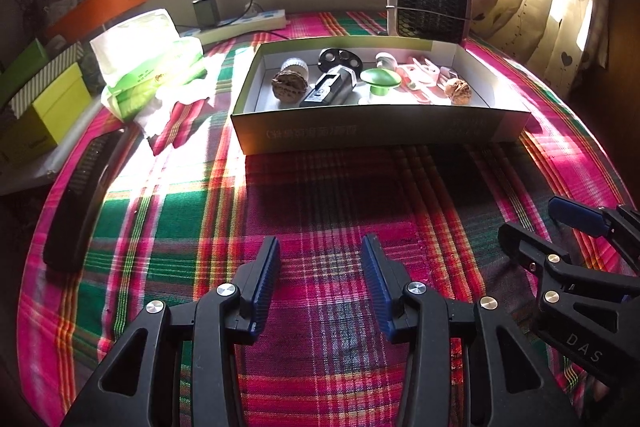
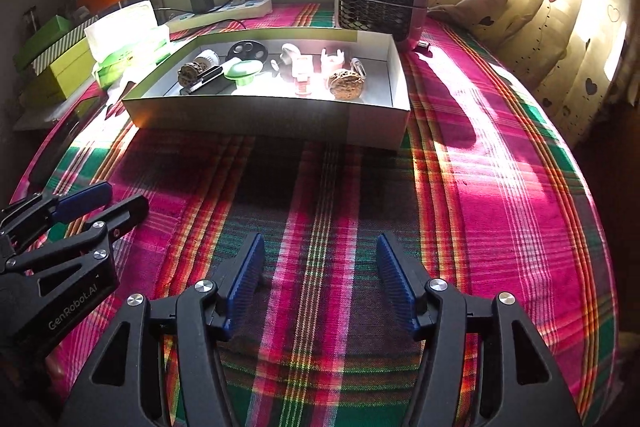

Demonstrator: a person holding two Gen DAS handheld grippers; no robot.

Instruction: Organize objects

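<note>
My left gripper (image 1: 320, 279) tilts downward, its 2 jaws parted with nothing between them, the blue ribbed pads (image 1: 266, 279) facing each other across the gap. My right gripper (image 2: 320, 279) sits just beside it at the same downward tilt, jaws spread a bit wider and also empty. From the left wrist view the right one shows at the right edge; from the right wrist view the left one shows at the left edge. Neither touches the other.

Both black grippers (image 1: 320, 259) (image 2: 320, 259) have ribbed blue pads, silver screws, faint, possibly white lettering
</note>
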